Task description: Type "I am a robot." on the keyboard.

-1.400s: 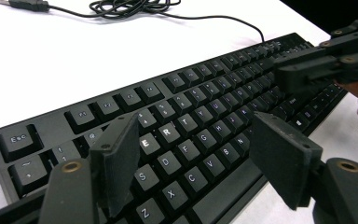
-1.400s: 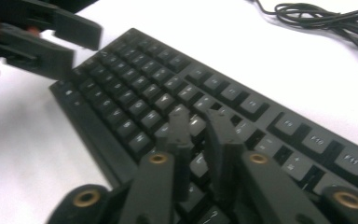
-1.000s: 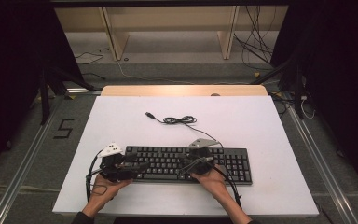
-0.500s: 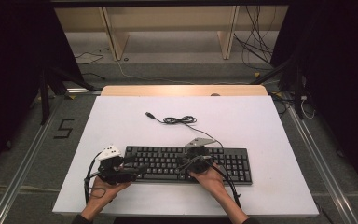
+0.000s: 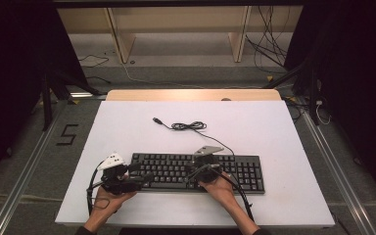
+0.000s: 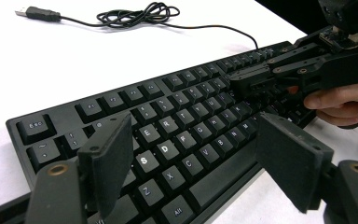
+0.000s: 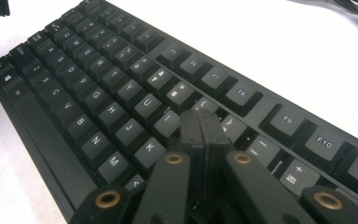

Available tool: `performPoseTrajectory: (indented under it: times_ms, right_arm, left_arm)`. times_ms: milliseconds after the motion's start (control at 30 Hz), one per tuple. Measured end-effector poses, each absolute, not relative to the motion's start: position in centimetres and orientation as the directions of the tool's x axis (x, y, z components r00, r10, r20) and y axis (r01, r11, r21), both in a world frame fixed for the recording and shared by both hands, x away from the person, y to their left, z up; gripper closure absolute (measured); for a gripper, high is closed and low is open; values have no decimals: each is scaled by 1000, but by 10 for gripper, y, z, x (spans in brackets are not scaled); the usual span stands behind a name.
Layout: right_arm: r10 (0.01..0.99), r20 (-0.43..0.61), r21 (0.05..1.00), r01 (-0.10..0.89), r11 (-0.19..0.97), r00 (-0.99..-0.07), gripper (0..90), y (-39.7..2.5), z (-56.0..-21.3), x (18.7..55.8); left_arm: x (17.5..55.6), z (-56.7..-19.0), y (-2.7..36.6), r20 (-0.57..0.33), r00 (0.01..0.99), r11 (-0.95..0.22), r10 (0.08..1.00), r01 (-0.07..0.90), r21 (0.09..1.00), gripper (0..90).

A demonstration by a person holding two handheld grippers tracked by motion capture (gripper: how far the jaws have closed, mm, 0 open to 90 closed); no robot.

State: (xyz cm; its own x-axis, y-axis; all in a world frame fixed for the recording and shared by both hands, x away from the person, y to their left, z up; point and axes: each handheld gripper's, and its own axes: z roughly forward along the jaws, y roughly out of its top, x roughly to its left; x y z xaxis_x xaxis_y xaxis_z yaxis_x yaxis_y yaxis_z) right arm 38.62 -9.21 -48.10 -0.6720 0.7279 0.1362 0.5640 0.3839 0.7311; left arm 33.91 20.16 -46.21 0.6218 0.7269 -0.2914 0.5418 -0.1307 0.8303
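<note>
Black plastic keyboard [image 5: 196,171], lower centre of frame: rigid, light, keys yield. Left gripper [image 6: 200,163] has jaws apart over its left end; grip the edges there. Right gripper [image 7: 200,128] has jaws together on the keys.

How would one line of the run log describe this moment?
left gripper: open, over keyboard left end | right gripper: fingers shut, tips on keys | cable: coiled behind

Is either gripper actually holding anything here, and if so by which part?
Nothing is held. The left gripper has its jaws open above the keyboard; the right gripper has its jaws shut with their tips down on the keys.
</note>
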Motion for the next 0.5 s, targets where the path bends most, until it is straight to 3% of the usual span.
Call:
performPoseTrajectory:
  times_ms: [167, 333, 433, 500]
  right_arm:
    - [738, 154, 730, 579, 364, -657, 898, -94, -479, 386]
    - [705, 227, 768, 568, 295, -672, 705, -100, -470, 384]
    - [678, 242, 780, 554, 289, -694, 523, -98, -465, 381]
    - [667, 243, 788, 545, 289, -704, 476, -97, -463, 380]
  left_arm:
    - [338, -463, 204, -295, 614, -118, 733, 541, 833, 272]
    - [337, -463, 205, -298, 609, -108, 735, 539, 835, 270]
    - [337, -463, 205, -298, 607, -104, 736, 537, 837, 269]
    - [337, -463, 206, -298, 603, -96, 740, 534, 840, 268]
